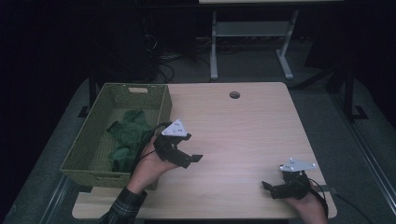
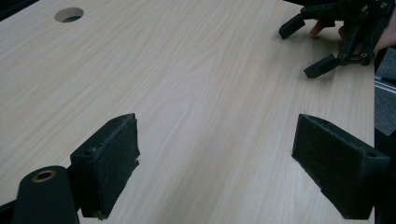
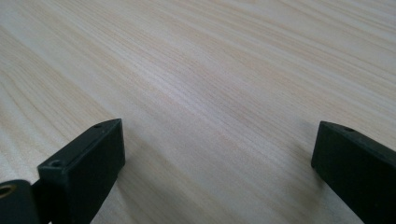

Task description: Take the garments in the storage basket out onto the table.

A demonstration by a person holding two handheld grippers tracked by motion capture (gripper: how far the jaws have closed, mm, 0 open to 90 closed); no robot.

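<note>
The left tongs [image 1: 192,159] hover over the pale wooden worktop [image 1: 243,135], just to the right of the green woven basket [image 1: 100,140], and they hold nothing. In the left gripper view their jaws stand wide apart with bare wood grain between the padded faces [image 2: 116,158]. A hand [image 1: 152,163] in a plaid sleeve [image 1: 122,205] carries them from the near edge of the worktop, and their cable trails back over the basket's rim.

A crumpled dark green cloth [image 1: 128,135] lies inside the basket, in its near right part, close beside the left tongs but not touching them.

The right tongs [image 1: 267,187] sit low over the near right corner of the worktop, well apart from the left ones, with the jaws pointing to the left. In the right gripper view the jaws are spread wide, with only wood between them. The left gripper view shows these tongs [image 2: 306,49] farther off at the worktop's edge, open and empty.

A round cable hole [image 1: 234,95] lies near the far edge of the worktop.
</note>
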